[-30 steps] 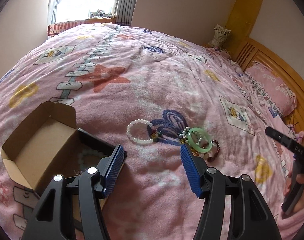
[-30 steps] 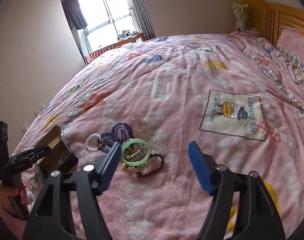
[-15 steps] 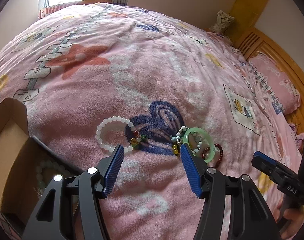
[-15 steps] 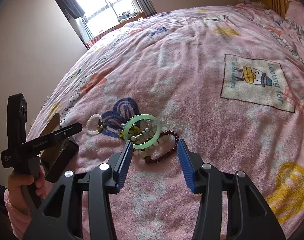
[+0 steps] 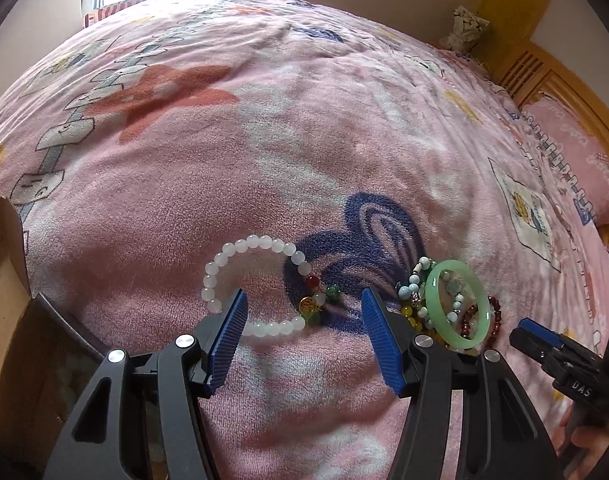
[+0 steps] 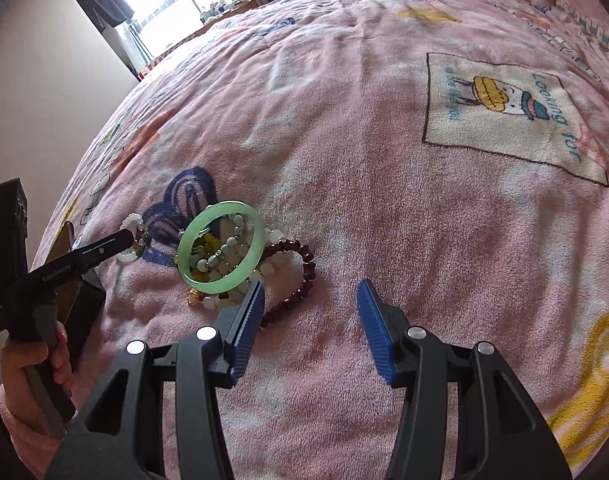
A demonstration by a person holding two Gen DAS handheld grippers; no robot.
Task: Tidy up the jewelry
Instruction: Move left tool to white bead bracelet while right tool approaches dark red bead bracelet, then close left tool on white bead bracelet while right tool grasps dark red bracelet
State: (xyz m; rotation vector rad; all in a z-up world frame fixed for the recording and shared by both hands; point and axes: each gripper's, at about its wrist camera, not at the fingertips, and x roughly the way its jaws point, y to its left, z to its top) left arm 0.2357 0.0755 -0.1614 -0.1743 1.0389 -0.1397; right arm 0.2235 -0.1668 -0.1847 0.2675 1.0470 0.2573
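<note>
A white bead bracelet (image 5: 264, 242) with red, green and gold charms lies on the pink blanket (image 5: 264, 140). My left gripper (image 5: 304, 300) hangs open just over its near side, the left pad overlapping the beads and pressing on nothing. To the right sits a pile with a green bangle (image 5: 456, 265) on top of mixed bead strings. In the right wrist view the green bangle (image 6: 232, 206) tops that pile, and a dark red bead bracelet (image 6: 308, 268) curls off its right edge. My right gripper (image 6: 310, 288) is open, its left pad at the pile's near edge.
An open cardboard box (image 5: 0, 280) with a dark inner tray stands at the left edge of the left wrist view. A wooden headboard (image 5: 544, 80) and a pink pillow (image 5: 576, 168) are at the far right. A hand (image 6: 32, 364) holds the left tool.
Both grippers have come down closer to the blanket. The left one has shifted from the box toward the white bracelet. The right jaws have narrowed and now sit at the pile's edge.
</note>
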